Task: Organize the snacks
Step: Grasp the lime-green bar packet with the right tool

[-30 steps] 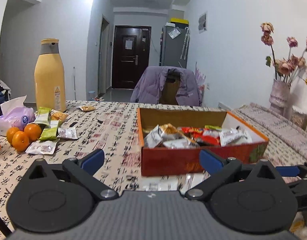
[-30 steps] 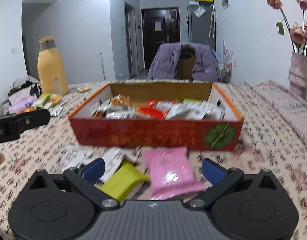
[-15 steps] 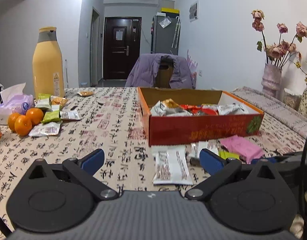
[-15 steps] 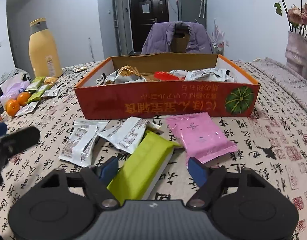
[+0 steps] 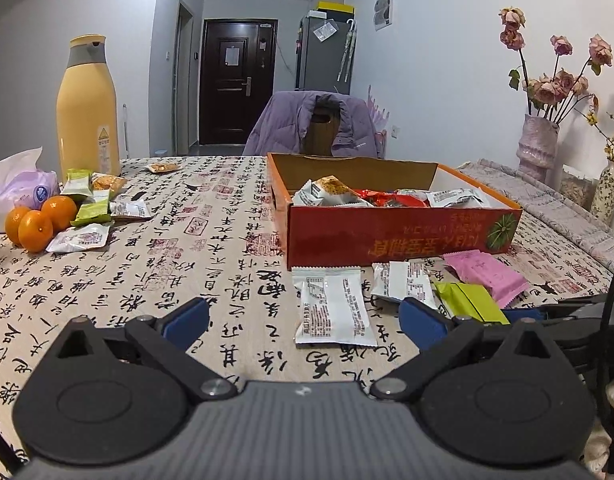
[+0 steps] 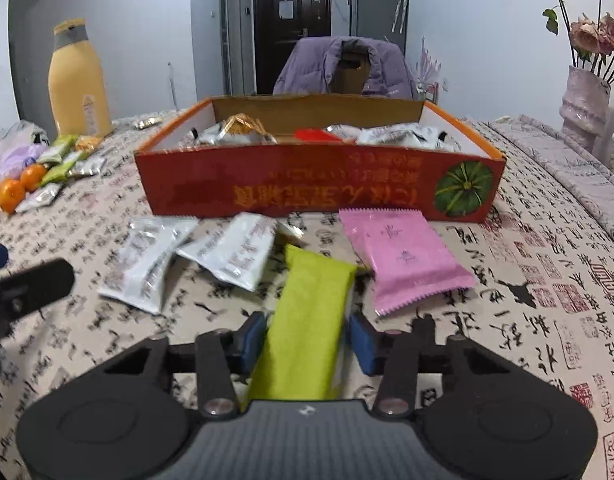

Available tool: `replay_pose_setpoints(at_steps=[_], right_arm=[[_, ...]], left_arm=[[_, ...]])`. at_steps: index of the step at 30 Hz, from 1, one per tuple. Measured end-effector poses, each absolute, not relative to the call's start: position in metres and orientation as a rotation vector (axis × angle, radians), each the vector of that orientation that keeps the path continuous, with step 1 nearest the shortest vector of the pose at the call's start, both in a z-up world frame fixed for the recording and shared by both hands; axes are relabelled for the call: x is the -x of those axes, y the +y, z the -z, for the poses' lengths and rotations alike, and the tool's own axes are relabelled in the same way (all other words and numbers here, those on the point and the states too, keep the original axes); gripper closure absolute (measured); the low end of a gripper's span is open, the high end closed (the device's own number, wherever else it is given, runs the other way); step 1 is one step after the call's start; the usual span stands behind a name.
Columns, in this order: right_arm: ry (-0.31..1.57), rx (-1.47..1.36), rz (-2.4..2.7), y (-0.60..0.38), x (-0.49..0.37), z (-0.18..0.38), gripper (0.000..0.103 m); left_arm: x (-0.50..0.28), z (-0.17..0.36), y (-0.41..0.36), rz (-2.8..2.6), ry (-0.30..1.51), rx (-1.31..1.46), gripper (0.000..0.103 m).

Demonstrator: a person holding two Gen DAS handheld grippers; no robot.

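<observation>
A red cardboard box (image 6: 319, 196) holding several snack packets stands on the patterned tablecloth; it also shows in the left wrist view (image 5: 399, 236). In front of it lie two white packets (image 6: 147, 260), a pink packet (image 6: 403, 260) and a green packet (image 6: 307, 328). My right gripper (image 6: 307, 340) is shut on the near end of the green packet, pads against both its sides. My left gripper (image 5: 303, 320) is open and empty above the cloth, near a white packet (image 5: 331, 308). The green packet (image 5: 467, 300) and pink packet (image 5: 487, 276) also show in the left wrist view.
At the left are three oranges (image 5: 39, 220), several more snack packets (image 5: 91, 216), a tissue pack (image 5: 19, 188) and a tall yellow bottle (image 5: 87, 108). A vase of dried flowers (image 5: 539, 148) stands at the right. A chair with a purple jacket (image 5: 315, 124) is behind the table.
My right gripper has moved down and forward over the green packet and closed on it. My left gripper has pulled back from the box and stays open.
</observation>
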State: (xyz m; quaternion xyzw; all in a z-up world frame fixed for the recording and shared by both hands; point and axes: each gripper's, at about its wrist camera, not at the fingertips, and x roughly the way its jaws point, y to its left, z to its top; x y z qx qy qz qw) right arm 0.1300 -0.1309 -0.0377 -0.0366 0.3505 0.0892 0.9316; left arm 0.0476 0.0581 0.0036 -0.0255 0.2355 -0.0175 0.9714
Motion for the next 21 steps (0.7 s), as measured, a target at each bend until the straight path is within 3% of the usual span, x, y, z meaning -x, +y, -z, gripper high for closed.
replay_pose_setpoints(at_steps=[6,11,21], right_arm=[[0.724,0.088,-0.210,-0.132,-0.132,0.037,0.059],[0.708,0.067,-0.256,-0.135,-0.128,0.036,0.069],[0.591,0.035,-0.312,-0.148,-0.115,0.012,0.070]], left_arm=[[-0.046,-0.004,0.055,0.039,0.476,0.057,0.000],[-0.045,-0.005,0.055,0.030,0.481,0.062,0.000],[-0.050,-0.009,0.059,0.006,0.491,0.079,0.000]])
